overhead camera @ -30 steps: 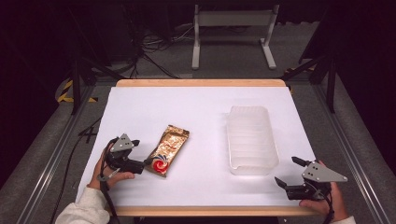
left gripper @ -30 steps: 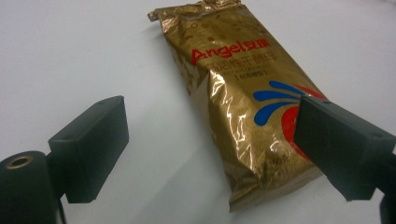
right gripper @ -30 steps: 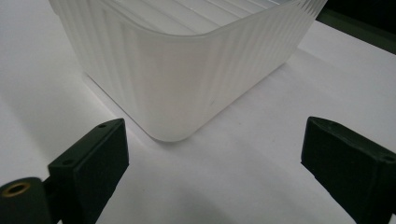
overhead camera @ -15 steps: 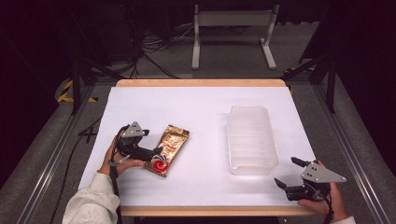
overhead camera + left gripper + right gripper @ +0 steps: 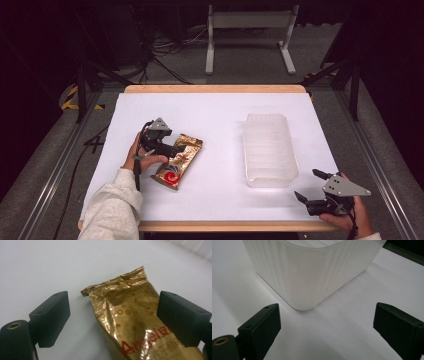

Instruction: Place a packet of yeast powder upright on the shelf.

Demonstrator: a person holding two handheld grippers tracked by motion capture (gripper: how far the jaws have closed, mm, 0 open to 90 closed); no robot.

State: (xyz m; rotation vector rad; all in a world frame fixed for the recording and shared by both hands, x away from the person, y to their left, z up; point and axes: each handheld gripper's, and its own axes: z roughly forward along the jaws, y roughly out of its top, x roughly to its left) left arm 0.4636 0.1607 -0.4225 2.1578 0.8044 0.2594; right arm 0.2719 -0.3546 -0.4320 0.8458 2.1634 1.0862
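My left gripper (image 5: 172,149) wide, straddling crimped top of gold pouch (image 5: 178,160), left of centre in high view. No grip yet. My right gripper (image 5: 312,187) wide, idle lower right by empty clear bin (image 5: 270,150). Pouch on table; grasp, lift and carry to bin likely left.

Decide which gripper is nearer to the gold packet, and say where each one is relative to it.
Left. The left gripper is over the gold packet, its open jaws straddling the packet's crimped far end. The right gripper is open near the table's front right corner, beyond the clear plastic tub.
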